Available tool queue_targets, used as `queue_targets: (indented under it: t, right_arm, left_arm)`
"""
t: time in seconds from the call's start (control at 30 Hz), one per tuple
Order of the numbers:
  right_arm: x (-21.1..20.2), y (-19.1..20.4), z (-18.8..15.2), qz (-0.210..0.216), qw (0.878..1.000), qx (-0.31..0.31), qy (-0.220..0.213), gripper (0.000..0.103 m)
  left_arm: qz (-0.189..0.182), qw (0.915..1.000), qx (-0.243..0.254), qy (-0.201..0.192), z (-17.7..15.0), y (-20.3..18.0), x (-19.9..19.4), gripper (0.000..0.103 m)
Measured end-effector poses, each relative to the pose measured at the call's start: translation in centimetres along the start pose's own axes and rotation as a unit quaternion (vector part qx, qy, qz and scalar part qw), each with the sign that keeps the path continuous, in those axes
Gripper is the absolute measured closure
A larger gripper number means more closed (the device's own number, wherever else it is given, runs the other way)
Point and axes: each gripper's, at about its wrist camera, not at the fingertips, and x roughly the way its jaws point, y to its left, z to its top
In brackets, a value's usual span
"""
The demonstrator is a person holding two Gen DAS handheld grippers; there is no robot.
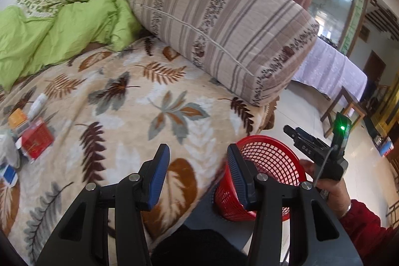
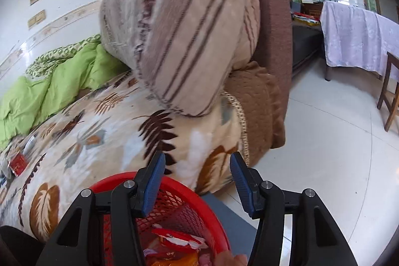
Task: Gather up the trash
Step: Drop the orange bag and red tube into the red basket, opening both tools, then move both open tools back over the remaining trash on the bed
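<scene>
The left gripper (image 1: 198, 175) hangs over the near edge of a bed covered by a cream fleece blanket printed with brown and grey leaves (image 1: 129, 101); its blue-padded jaws stand apart with nothing between them. Just right of it, off the edge of the bed, stands a round red plastic mesh basket (image 1: 271, 158), and the right-hand jaw overlaps its rim in the left wrist view.

The right gripper (image 2: 197, 181) hovers above that same basket (image 2: 174, 203), jaws likewise parted and empty. Inside the basket lie crumpled wrappers, red, white and orange (image 2: 179, 241). In the left wrist view the right gripper's black body with a green light (image 1: 321, 148) is held by a hand in a red sleeve (image 1: 331, 193), beside the basket's far rim.

More trash lies at the far left of the blanket: a red box (image 1: 37, 138), a small orange packet (image 1: 17, 117), a white tube-like item (image 1: 37, 105) and a blue-and-white carton (image 1: 10, 173), clustered together and well apart from both grippers.

A large striped beige-and-brown pillow (image 1: 224, 26) rests at the head of the bed, with a rumpled lime-green quilt (image 1: 57, 31) beside it against the wall. Across the pale tiled floor (image 2: 324, 153) stands a table draped in a lilac cloth (image 2: 356, 39)
</scene>
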Motion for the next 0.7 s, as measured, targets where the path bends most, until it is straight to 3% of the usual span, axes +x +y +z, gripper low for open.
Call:
queue_targets:
  t: [0.37, 0.43, 0.57, 0.7]
  right_arm:
    - [-4.3, 3.4, -3.6, 0.049, 0.998, 0.036, 0.024, 0.045]
    - [-4.9, 3.7, -3.2, 0.043, 0.998, 0.03, 0.022, 0.045]
    - [-7.8, 5.2, -1.3, 0.012, 0.999, -0.025, -0.021, 0.045]
    - [-9.8, 8.8, 0.8, 0.046, 0.996, -0.06, -0.044, 0.04]
  left_arm:
    - [0.035, 0.998, -0.046, -0.026, -1.2, 5.7, -4.6, 0.057]
    - [0.041, 0.9974, -0.051, -0.03, -1.7, 6.6, -5.6, 0.057]
    - [0.065, 0.9953, -0.059, -0.04, -2.9, 8.5, -7.7, 0.057]
    - [0.089, 0.9916, -0.082, -0.045, -4.5, 11.2, -9.2, 0.057]
